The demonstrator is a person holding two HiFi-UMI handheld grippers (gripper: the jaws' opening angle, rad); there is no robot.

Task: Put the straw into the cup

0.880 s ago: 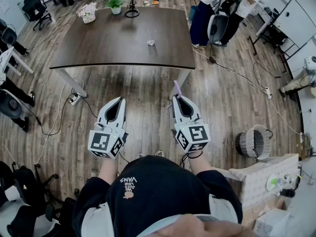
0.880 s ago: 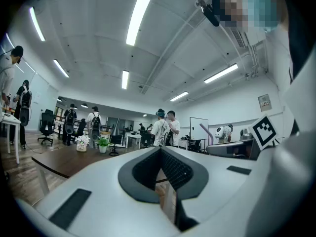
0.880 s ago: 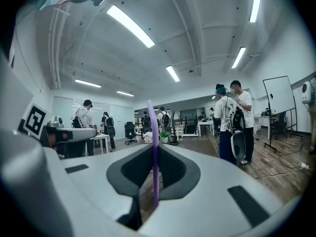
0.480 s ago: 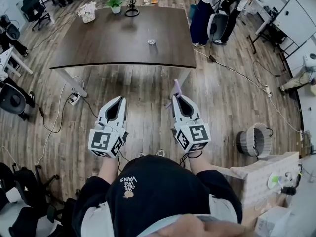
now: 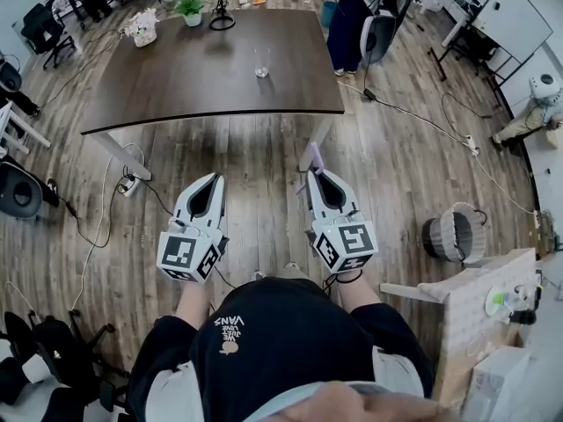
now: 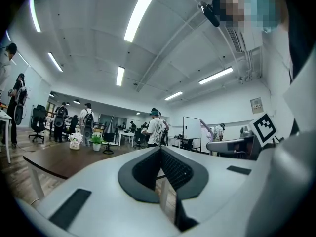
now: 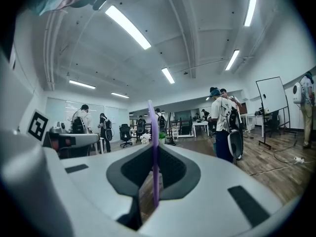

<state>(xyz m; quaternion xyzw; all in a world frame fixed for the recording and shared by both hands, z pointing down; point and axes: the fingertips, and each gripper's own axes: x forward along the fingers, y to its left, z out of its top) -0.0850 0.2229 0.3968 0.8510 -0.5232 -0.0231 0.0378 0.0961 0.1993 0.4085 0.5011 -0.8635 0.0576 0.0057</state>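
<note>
Nearest: both grippers are being held level, side by side, in front of the person, over the wood floor [image 5: 264, 161] and short of the table. The right gripper [image 5: 315, 177] is clamping the purple straw [image 5: 314, 157] between its jaw pads near the tips. The straw is standing upright across the jaws, with its top end sticking up above them. The left gripper [image 5: 214, 179] is sitting clenched, jaw tips meeting, nothing between them.

Further out: the dark table [image 5: 158, 86] is standing ahead of both grippers, its near edge well apart from the jaw tips. The clear cup [image 5: 262, 62] is sitting upright on the table, right of centre and about midway between the near and far edges. It is well apart from the straw, ahead of the right gripper and slightly to its left.

Along the table's far edge toward the left corner: a flower pot [image 5: 141, 30], a green plant [image 5: 188, 8] and a black lamp [image 5: 216, 7]. Beyond the far right corner, a person [image 5: 350, 20] is standing by a chair.
</note>
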